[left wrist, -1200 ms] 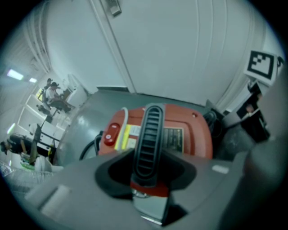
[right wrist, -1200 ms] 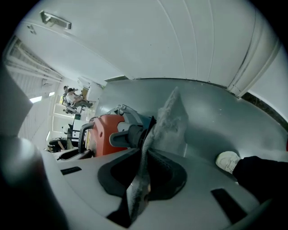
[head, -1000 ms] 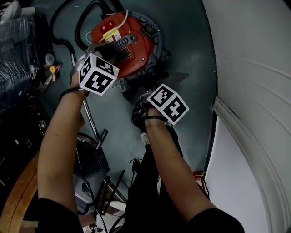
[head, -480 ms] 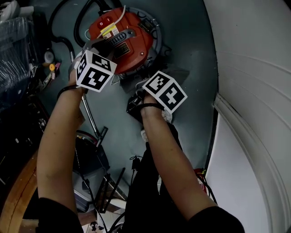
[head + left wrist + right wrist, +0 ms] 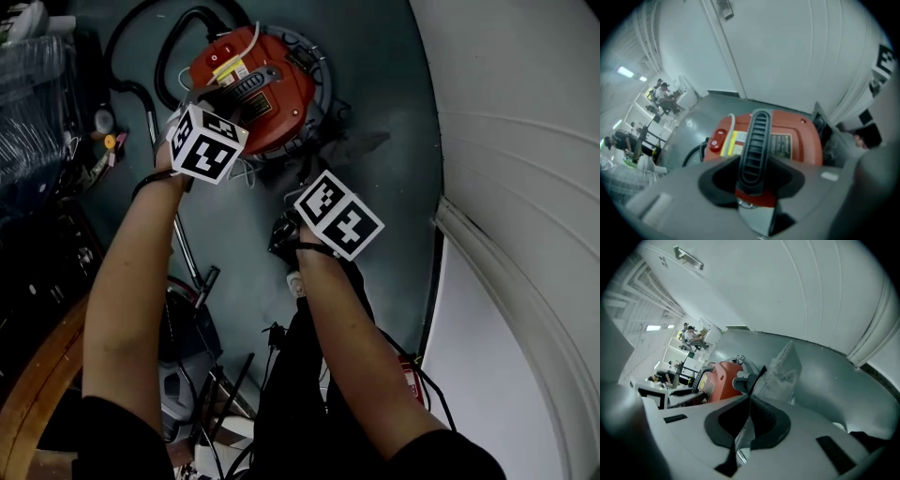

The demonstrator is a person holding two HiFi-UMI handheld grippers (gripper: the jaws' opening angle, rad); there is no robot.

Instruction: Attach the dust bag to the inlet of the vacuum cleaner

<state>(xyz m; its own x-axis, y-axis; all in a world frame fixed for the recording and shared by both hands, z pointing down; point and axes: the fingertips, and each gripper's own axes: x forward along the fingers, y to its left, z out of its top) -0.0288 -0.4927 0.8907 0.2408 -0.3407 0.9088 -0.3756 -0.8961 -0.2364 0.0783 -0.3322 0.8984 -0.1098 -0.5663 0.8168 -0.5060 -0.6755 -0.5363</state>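
Your left gripper (image 5: 753, 180) is closed on the black ribbed handle (image 5: 754, 136) on top of the red vacuum cleaner (image 5: 267, 89). The handle fills the gap between the jaws, so they stand fairly wide apart around it. The vacuum cleaner sits on the dark grey-green floor (image 5: 384, 84), with a black hose (image 5: 141, 42) looping off its far side.

Your right gripper (image 5: 749, 420) is shut almost flat on a thin edge of the dust bag (image 5: 785, 366), and the sheet runs up between the two jaws. Beyond the jaws the crinkled pale-grey body of the bag stands up and tilts away from the gripper. It is just beside the grey inlet (image 5: 740, 381) on the side of the vacuum cleaner.

The dark edge of the bag crosses in front of the inlet in the right gripper view. You cannot tell from either view whether it is seated on the inlet or only held against it.

In the head view the bag lies between your right gripper and the near right side of the vacuum cleaner.
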